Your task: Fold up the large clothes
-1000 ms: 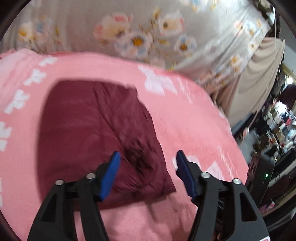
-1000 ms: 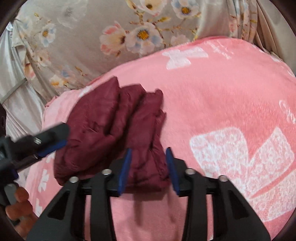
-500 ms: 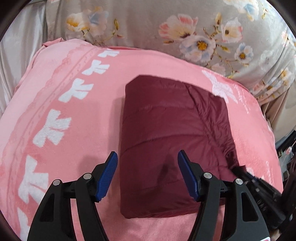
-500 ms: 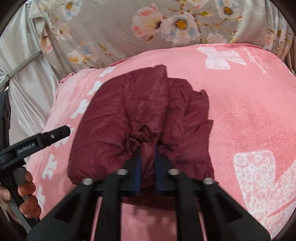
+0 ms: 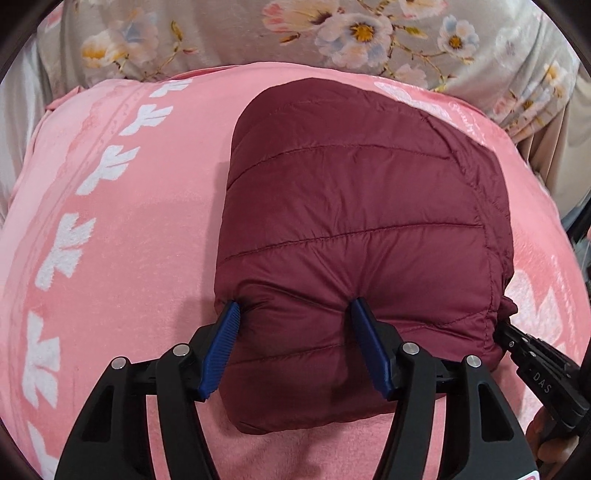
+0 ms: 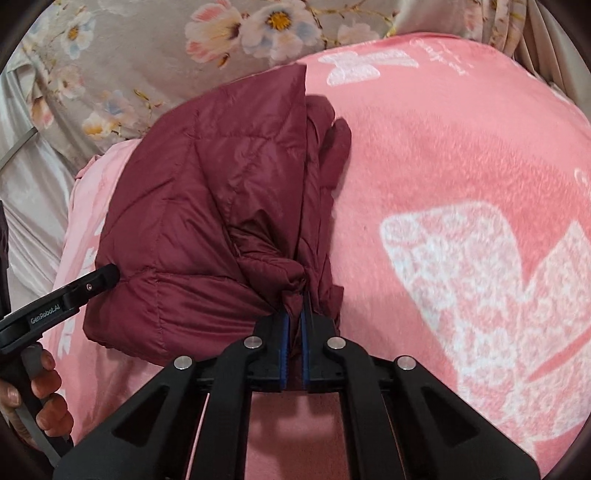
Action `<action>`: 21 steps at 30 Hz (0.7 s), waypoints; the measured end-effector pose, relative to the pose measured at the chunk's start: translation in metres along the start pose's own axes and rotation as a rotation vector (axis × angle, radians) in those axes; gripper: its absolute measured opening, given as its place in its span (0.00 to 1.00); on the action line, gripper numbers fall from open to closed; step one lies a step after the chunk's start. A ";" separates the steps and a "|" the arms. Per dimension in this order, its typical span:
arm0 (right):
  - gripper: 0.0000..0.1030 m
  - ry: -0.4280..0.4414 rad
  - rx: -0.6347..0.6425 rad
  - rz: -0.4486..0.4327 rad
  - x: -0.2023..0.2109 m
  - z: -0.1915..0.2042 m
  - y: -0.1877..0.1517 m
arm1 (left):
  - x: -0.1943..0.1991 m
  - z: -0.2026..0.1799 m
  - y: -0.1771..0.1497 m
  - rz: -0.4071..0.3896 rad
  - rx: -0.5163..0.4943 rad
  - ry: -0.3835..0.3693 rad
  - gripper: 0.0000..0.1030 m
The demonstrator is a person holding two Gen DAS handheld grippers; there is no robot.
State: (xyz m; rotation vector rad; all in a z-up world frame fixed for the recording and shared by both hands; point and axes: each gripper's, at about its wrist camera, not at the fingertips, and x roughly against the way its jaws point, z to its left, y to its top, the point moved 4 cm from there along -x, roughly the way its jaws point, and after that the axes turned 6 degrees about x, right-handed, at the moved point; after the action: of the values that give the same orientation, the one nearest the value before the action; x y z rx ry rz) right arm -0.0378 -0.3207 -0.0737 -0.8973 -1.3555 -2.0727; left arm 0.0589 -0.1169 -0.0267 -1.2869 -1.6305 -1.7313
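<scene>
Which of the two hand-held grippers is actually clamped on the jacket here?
The right hand-held gripper: its blue pads are shut on a bunched edge of the maroon jacket. The left hand-held gripper is open, straddling it.

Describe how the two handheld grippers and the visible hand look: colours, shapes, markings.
Both the left gripper and the right gripper have black angular frames, silver round pivot bolts and ribbed blue finger pads. White "GenRobot.AI" lettering marks the left one's side. A bare hand wraps its handle.

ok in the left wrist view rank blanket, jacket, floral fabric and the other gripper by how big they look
1. blanket
2. jacket
3. floral fabric, though the frame edge cuts it off
4. right gripper, only partly in view at the edge
</scene>
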 end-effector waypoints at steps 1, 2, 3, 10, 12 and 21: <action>0.03 0.000 0.000 0.002 -0.002 0.000 -0.001 | -0.002 -0.001 -0.001 -0.003 -0.008 0.012 0.59; 0.04 0.000 0.002 0.003 -0.004 0.000 -0.001 | -0.004 -0.002 -0.002 -0.006 -0.015 0.022 0.59; 0.04 0.000 0.007 0.003 -0.006 0.000 -0.002 | -0.006 -0.003 -0.003 -0.009 -0.022 0.033 0.59; 0.03 0.021 -0.006 -0.010 -0.009 -0.002 -0.005 | -0.018 -0.010 -0.009 -0.033 -0.060 0.094 0.59; 0.05 0.027 -0.020 -0.011 -0.005 -0.006 -0.004 | -0.019 -0.011 -0.010 -0.040 -0.065 0.107 0.59; 0.20 0.001 -0.047 -0.135 0.059 -0.010 0.036 | 0.017 0.004 0.016 -0.061 0.007 0.048 0.59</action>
State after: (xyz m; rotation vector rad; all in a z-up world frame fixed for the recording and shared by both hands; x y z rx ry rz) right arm -0.0531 -0.3465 -0.0106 -0.8441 -1.4073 -2.2141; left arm 0.0651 -0.1118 -0.0045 -1.1952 -1.6635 -1.7771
